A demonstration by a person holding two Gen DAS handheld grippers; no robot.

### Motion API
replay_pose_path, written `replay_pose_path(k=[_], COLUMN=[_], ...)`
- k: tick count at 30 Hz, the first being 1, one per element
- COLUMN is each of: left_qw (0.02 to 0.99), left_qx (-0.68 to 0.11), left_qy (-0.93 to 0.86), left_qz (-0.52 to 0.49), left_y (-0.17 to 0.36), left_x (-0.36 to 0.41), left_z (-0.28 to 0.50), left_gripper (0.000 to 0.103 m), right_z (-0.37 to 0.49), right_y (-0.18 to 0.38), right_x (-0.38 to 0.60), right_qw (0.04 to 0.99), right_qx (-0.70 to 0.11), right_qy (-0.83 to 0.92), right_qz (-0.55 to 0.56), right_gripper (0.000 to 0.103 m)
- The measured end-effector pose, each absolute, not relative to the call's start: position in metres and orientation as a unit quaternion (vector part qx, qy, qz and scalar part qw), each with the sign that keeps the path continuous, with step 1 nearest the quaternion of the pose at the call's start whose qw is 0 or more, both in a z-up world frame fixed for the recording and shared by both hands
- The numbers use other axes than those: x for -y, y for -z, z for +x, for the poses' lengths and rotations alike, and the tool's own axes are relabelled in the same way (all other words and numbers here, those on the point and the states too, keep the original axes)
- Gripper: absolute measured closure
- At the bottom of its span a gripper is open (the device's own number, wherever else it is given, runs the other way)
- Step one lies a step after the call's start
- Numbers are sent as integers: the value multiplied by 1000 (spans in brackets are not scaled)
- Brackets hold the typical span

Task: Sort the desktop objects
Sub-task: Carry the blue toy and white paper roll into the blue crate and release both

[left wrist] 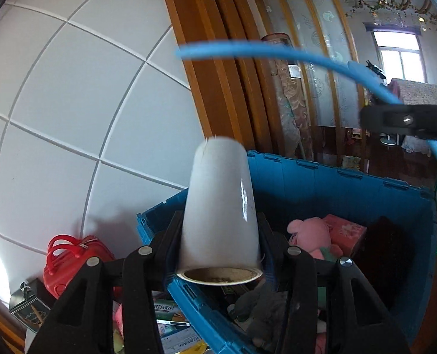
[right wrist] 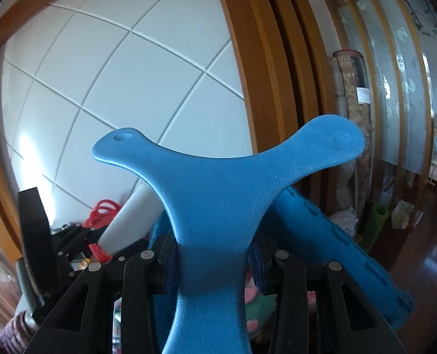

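Note:
My left gripper [left wrist: 219, 244] is shut on a white roll with a cardboard core [left wrist: 219, 215], held upright above the near rim of a blue plastic crate [left wrist: 336, 183]. The roll also shows in the right wrist view [right wrist: 130, 221], left of centre. My right gripper [right wrist: 215, 253] is shut on a blue three-armed foam boomerang [right wrist: 215, 194], held up over the crate [right wrist: 321, 236]. The boomerang's thin edge crosses the top of the left wrist view [left wrist: 277, 51], with the right gripper's body at the right edge.
The crate holds a pink plush toy [left wrist: 309, 233], a pink floral box [left wrist: 346, 230] and dark cloth items [left wrist: 386, 244]. A red bag [left wrist: 71, 259] and small boxes [left wrist: 171, 318] lie left of the crate. White tiled wall and wooden door frame stand behind.

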State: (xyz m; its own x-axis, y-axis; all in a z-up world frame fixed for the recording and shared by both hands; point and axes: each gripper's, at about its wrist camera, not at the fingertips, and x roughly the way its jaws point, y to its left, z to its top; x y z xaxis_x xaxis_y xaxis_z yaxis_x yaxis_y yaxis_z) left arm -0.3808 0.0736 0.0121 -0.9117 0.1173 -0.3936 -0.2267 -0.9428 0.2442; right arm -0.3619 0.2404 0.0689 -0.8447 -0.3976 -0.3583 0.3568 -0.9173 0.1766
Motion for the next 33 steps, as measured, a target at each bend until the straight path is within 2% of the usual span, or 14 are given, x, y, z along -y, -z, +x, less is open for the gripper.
replay_pose_path(k=[1,2,3,4,6,7,8,9,17,26,33], left_qw=[76,64,53,45,39,32,26,25,2,-47,-78], left_qx=[-142,-141,-142,-142,-145,-145,-143,-137,-133,-115,-93], left_qy=[-969,-970,-972,-975,-976,-976,-976,-977,-978,-982,-984], left_qz=[-189,-186,-178,-167,-160,-161,-163,-164,-159,-140,-133], left_y=[-13,-16,-18,-20,-24,-24,-24,-24,-8,-1,5], left_x=[-76,-78,-80,-81,-82,-83,-82,-80,-63,-37,-6], left_z=[-384,-385,-384,-382,-378,-378,-378,-377,-348,-310,-283], left_gripper=[30,19,5,2,2,2,2,2,2,0,0], right_z=[-385,-409,-428,-440,-454,-454,-453,-454,-401,-315,-283], right_y=[-70,-69,-69,-66,-65,-65,-65,-65,-61,-41,-22], right_x=[-240,-238,-242,-244,-254,-259,-263,-265,-275,-275,-257], right_qw=[192,186,179,173,185,193,195,191,235,206,216], right_qx=[46,46,50,56,79,90,91,88,103,83,78], right_qy=[956,951,948,946,937,935,936,938,938,962,960], right_qz=[219,242,258,269,286,283,277,275,232,158,161], right_gripper=[46,29,27,27,27,24,17,15,15,5,3])
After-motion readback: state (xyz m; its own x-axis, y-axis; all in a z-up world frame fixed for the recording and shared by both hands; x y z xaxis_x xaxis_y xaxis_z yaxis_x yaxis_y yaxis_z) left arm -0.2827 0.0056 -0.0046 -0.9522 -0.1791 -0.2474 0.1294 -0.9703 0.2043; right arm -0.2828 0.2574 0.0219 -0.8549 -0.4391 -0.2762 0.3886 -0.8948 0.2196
